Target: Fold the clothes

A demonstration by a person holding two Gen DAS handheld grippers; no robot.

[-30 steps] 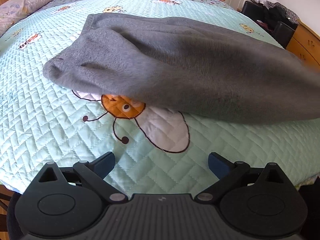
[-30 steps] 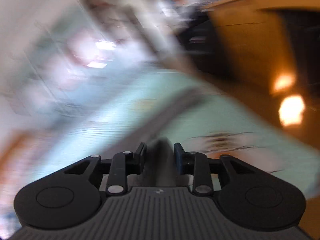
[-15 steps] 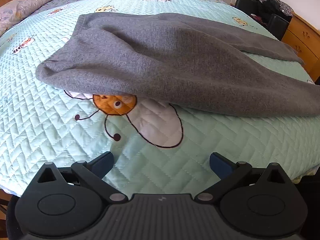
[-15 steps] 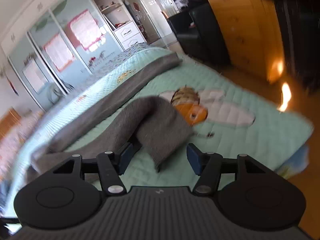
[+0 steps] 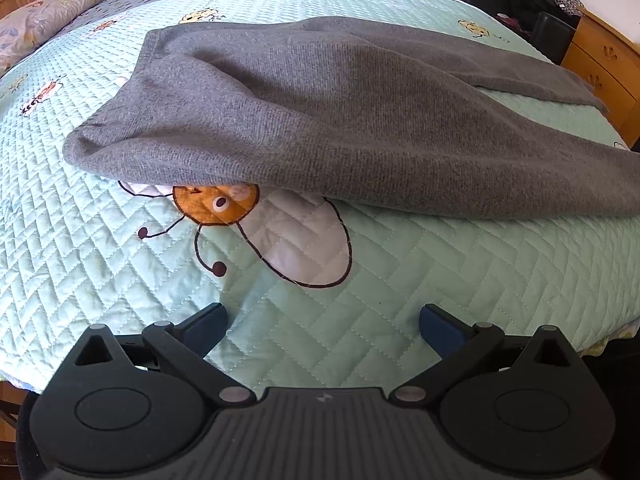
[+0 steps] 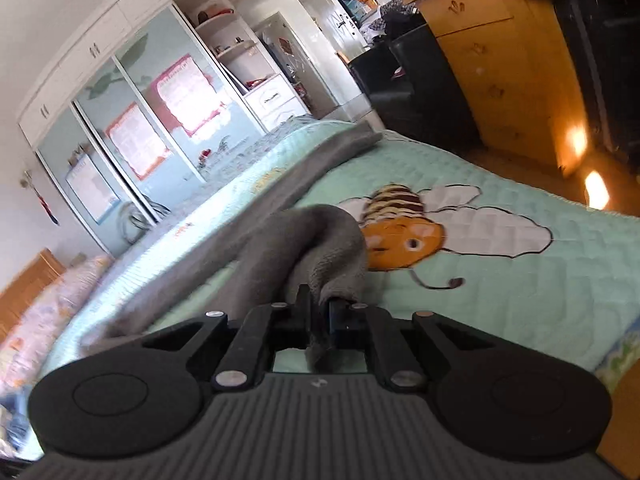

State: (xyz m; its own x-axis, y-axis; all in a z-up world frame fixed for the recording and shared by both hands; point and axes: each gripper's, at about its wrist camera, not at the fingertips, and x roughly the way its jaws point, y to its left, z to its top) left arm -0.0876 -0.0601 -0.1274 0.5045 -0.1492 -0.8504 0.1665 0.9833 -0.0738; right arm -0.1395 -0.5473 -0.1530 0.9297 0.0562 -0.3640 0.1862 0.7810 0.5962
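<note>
Left wrist view is looking down over a bed covered by a mint-green quilt point(image 5: 460, 280) with stitched zigzag lines and printed bees. The grey garment point(image 5: 360, 120) is lying across the middle of the quilt, stretching from the left part toward the right edge of the bed, and its near fold is covering the top of a big orange bee print point(image 5: 216, 208). One long narrow part of the garment is reaching to the far right corner, near a wooden dresser point(image 5: 600, 68). The left gripper point(image 5: 322, 330) is hanging over the near edge of the bed with its jaws spread wide, and only bare quilt is showing between its blue fingers point(image 5: 204, 326); they are not touching the garment. A flowered pillow point(image 5: 44, 24) is lying at the far left corner of the bed.

Right wrist view is tilted and is looking low along the bed from its near edge. The right gripper point(image 6: 320, 312) has just been closing its jaws, and they are now pressed together on a bunched end of the grey garment point(image 6: 320, 240), with a bit of cloth hanging down behind the jaws. From the pinch the cloth is rising in a hump and then running away to the far side of the bed. Just to the right of this hump another bee print point(image 6: 404, 236) is lying uncovered on the quilt point(image 6: 520, 300). A white wardrobe point(image 6: 132, 120) with sliding doors is standing behind the bed.
</note>
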